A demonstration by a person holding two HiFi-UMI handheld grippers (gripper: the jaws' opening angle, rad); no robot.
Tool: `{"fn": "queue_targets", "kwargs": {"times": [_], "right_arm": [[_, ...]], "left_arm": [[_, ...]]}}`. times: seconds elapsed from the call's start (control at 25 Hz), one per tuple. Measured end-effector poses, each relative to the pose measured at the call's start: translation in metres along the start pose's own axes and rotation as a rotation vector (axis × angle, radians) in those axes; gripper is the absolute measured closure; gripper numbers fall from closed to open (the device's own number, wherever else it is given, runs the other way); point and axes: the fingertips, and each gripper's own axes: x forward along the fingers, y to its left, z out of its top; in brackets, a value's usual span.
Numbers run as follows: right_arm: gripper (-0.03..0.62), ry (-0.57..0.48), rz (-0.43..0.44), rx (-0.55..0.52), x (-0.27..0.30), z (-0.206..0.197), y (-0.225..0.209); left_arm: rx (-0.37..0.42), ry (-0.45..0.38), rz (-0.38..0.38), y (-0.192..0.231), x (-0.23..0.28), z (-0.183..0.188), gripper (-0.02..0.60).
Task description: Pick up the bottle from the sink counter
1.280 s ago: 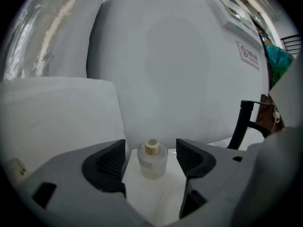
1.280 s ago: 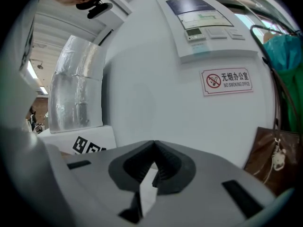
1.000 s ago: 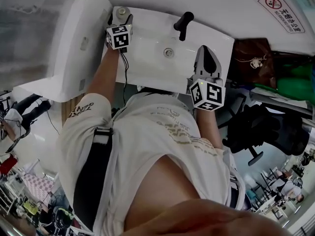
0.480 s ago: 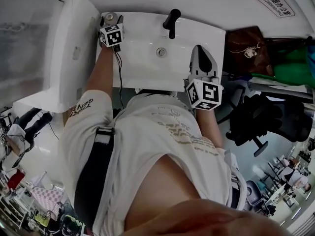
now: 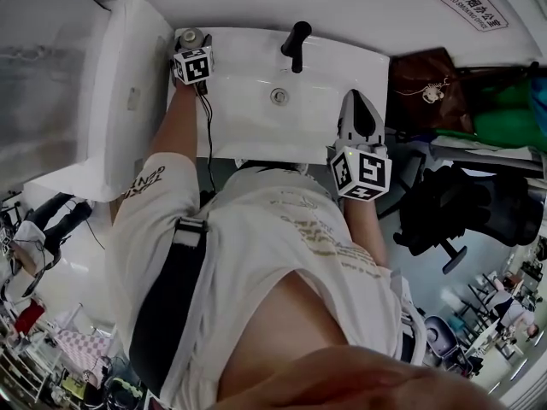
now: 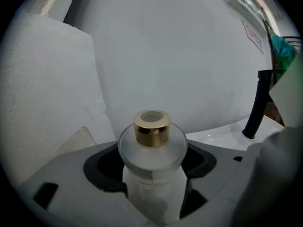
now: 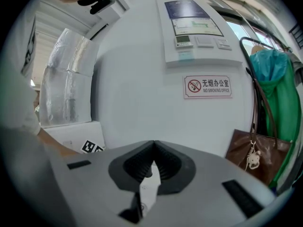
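A frosted glass bottle with a gold neck stands between the jaws of my left gripper, which is shut on its body. In the head view the bottle is at the back left corner of the white sink, with the left gripper right at it. Whether the bottle's base touches the counter is hidden. My right gripper hovers over the sink's right front edge, and its jaws are shut with nothing between them.
A black faucet rises at the back of the sink, right of the bottle. A white block flanks the sink's left side. A brown bag, a green garment and a black chair crowd the right.
The left gripper has moved forward onto the bottle at the sink's back left corner. The right gripper has drawn back slightly toward the sink's front edge.
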Motion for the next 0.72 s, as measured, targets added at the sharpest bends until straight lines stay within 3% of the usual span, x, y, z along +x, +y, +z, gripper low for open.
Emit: {"fn": "queue_targets", "kwargs": {"times": [0.48, 0.72], "right_arm": [[0.569, 0.009, 0.021, 0.009, -0.006, -0.008, 0.009], [0.569, -0.032, 0.020, 0.013, -0.010, -0.001, 0.006]], "left_arm": [[0.090, 0.040, -0.086, -0.003, -0.001, -0.006, 0.230], [0.087, 0.018, -0.058, -0.004, -0.016, 0.008, 0.230]]}}
